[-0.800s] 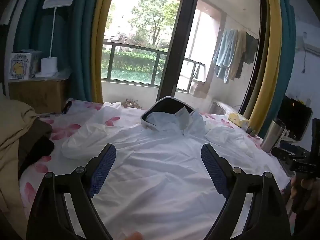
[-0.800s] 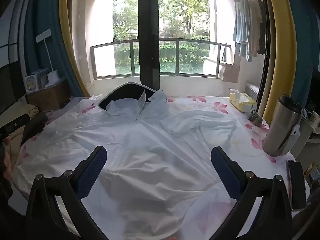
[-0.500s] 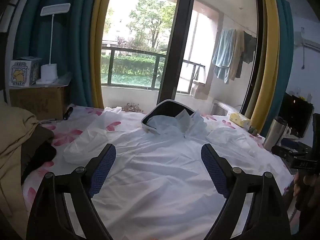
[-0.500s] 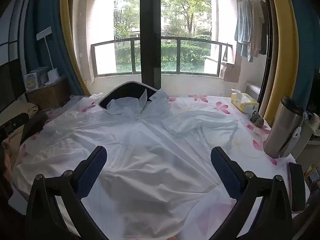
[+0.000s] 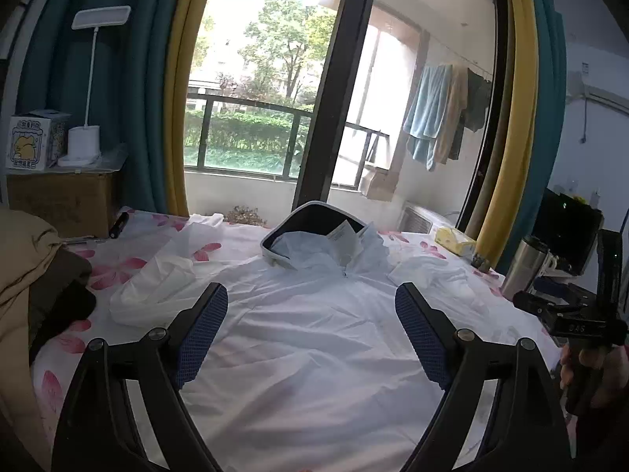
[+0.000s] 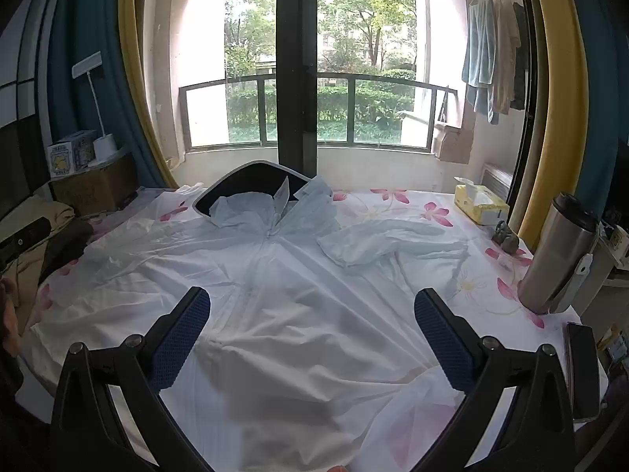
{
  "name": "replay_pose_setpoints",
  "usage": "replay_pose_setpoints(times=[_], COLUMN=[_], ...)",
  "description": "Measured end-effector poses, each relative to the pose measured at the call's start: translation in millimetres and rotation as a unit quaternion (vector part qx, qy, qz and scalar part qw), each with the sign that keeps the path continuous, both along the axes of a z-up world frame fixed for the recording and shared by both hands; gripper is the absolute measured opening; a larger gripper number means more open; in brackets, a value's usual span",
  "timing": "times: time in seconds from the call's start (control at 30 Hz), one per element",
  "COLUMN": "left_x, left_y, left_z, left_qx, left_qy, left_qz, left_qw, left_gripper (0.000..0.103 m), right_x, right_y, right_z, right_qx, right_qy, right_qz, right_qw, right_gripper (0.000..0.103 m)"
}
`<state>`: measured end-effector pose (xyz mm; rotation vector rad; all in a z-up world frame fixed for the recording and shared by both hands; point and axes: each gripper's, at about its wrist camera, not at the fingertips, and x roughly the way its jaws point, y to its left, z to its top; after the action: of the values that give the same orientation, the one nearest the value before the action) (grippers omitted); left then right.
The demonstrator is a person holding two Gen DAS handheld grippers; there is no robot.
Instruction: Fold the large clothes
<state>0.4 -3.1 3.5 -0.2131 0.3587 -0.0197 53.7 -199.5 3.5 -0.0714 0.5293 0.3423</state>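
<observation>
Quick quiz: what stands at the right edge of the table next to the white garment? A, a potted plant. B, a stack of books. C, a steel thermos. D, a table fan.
C: a tall steel thermos stands upright on the floral table cover, right of the spread white garment.

Place: was a home bedroom.
Bed (image 6: 393,204): carried a flowered sheet.
Window (image 6: 354,78): opened on a balcony with hung laundry (image 5: 440,114).
Curtains (image 5: 149,78): flanked it.
Lamp (image 5: 88,90): stood beside the bed's far left corner.
</observation>
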Motion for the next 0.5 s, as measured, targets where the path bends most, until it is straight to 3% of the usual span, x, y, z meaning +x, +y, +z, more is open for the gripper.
replay_pose_setpoints(times=[0.5], left_x=[0.3], left_y=[-0.9], left_z=[2.5], left_qx=[0.008], left_qy=[-0.005], left_qz=[0.008], left_qw=[0.9999], left_gripper=[0.089], right_x=[1.1], right_y=[-0.1], right_z=[1.4], right_qx=[-0.005], right_qy=[-0.004], right_qz=[-0.003], right_qw=[1.000], right_gripper=[0.102])
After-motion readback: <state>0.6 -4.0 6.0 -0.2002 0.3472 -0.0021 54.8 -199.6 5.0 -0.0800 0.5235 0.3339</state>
